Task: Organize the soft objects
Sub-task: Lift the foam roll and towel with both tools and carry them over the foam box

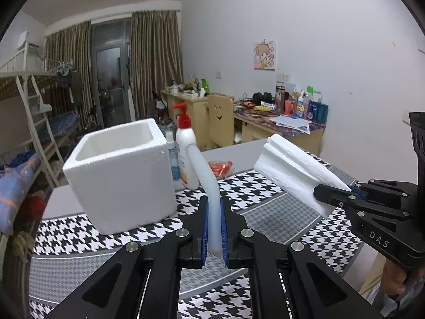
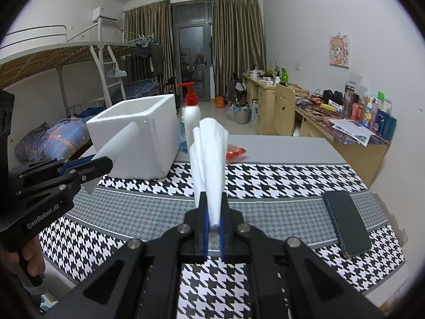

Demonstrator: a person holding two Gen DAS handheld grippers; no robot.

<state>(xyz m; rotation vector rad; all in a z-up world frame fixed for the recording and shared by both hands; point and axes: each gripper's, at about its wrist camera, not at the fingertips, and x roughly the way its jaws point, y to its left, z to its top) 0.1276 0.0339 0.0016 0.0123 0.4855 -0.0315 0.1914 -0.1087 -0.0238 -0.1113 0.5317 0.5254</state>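
The left gripper [image 1: 214, 228] is clamped tight on one end of a white foam sheet [image 1: 204, 170], which rises ahead of its fingers and curls off to the left, clear of the houndstooth cloth [image 1: 265, 186] beneath. The right gripper [image 2: 213, 223] is likewise closed on a folded white cloth [image 2: 209, 154] that stands up straight ahead of its fingers, above the table. A white foam box [image 1: 119, 175] sits open-topped ahead and to the left of both tools, with a red-capped pump bottle [image 1: 186, 146] just beside it, and a dark phone [image 2: 345, 223] lies to the right gripper's right.
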